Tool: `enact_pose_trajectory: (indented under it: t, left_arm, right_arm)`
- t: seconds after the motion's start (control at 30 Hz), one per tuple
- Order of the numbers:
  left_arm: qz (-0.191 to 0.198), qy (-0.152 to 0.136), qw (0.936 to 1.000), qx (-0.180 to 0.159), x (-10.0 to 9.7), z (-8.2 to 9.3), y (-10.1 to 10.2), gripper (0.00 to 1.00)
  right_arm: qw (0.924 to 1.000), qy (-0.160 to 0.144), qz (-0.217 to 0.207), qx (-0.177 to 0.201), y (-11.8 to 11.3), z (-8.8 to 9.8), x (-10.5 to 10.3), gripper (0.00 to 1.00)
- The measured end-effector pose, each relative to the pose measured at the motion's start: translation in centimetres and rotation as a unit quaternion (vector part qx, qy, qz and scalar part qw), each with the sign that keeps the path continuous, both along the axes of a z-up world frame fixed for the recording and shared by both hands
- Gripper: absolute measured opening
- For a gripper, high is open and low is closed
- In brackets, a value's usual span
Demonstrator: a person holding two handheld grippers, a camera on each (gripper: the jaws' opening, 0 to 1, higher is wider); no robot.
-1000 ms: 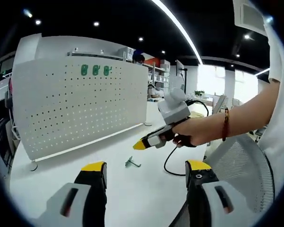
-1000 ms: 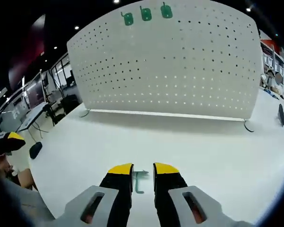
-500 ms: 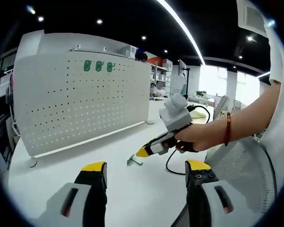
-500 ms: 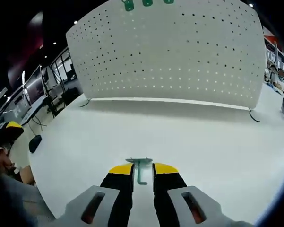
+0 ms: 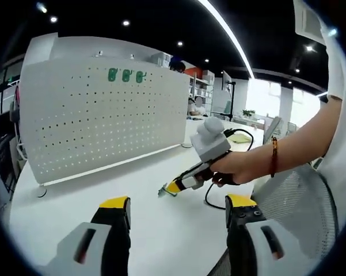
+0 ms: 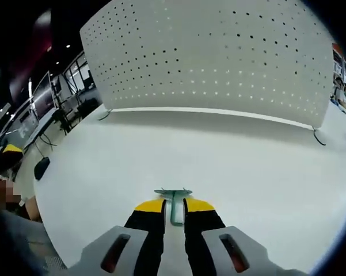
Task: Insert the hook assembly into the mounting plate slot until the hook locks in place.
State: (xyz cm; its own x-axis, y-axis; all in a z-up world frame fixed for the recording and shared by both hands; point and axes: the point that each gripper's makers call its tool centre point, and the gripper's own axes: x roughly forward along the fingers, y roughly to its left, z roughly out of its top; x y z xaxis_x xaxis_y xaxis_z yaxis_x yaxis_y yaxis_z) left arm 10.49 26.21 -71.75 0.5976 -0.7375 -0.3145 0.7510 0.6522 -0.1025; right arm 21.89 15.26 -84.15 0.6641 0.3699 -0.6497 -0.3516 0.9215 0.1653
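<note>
The green hook [image 6: 174,202] lies on the white worktop [image 6: 247,167], its stem running lengthwise between the right gripper [image 6: 168,206] jaws, its crossbar at the far end, towards the pegboard [image 6: 219,57]. The jaws sit close either side of the thin metal stem; I cannot tell whether they grip it. A hand [image 5: 233,168] holds that gripper angled down to the worktop. The left gripper [image 5: 178,202] hovers with its yellow-tipped jaws released. Three green hooks [image 5: 125,75] hang high on the perforated white pegboard.

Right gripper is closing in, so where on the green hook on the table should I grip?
Grip the green hook by its straight shank, coming in along it from the shank's free end. It lies flat between the right gripper tips, crossbar beyond them.
</note>
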Motion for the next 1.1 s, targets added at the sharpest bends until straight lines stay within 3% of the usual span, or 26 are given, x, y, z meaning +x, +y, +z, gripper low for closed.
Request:
enact_pose_trajectory:
  t: [0.77,1.1]
  left_arm:
    - [0.002,0.006,1.0000,-0.001,0.5,-0.2,0.1,0.68]
    - [0.001,0.005,1.0000,0.002,0.7,-0.2,0.3,0.67]
  right_arm:
    - [0.9997,0.020,0.010,-0.002,1.1,-1.2,0.5,0.02]
    - [0.9997,0.015,0.000,0.021,1.2,-0.1,0.3,0.02]
